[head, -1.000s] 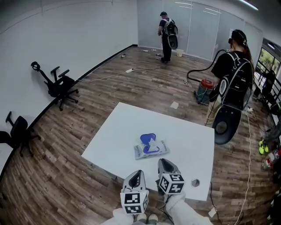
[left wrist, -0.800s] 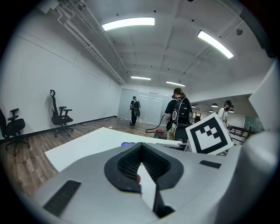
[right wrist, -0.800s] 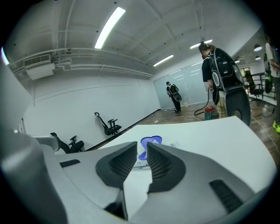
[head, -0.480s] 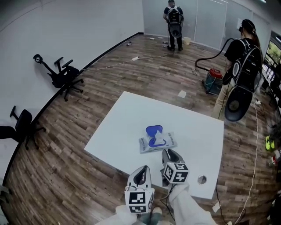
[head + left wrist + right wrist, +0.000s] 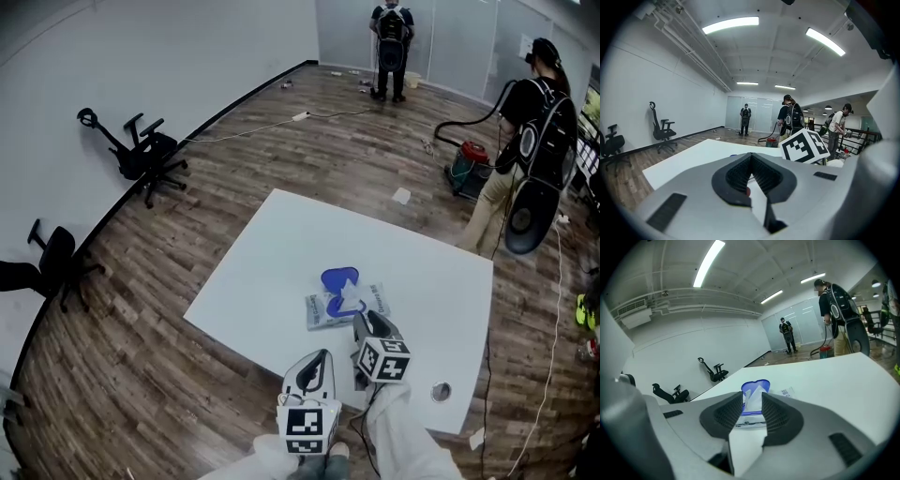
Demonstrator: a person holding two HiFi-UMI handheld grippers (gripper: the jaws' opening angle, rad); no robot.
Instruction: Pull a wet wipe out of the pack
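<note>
The wet wipe pack [image 5: 328, 307] lies flat near the middle of the white table [image 5: 281, 253], its blue lid [image 5: 338, 278] flipped open. A white wipe tuft [image 5: 352, 295] sticks up from the opening. My right gripper [image 5: 364, 319] sits just at the pack's near edge. Its jaws have just been opening and stand open. Along the right gripper view the wipe tuft [image 5: 752, 395] and lid [image 5: 755, 384] show through the gap, ahead of the right gripper [image 5: 752, 401], with nothing pressed by the pads. My left gripper [image 5: 317, 358] hangs over the table's near edge, shut and holding nothing [image 5: 750, 158].
A small round fitting [image 5: 440, 391] sits in the table's near right corner. Black office chairs [image 5: 141, 155] [image 5: 52, 258] stand along the left wall. A person with a backpack vacuum [image 5: 534, 131] and a red canister [image 5: 469, 159] are beyond the table; another person [image 5: 392, 37] stands far back.
My right gripper has moved forward and down until it reaches the pack's near edge. The left gripper has shifted only slightly. The pack has not moved on the table.
</note>
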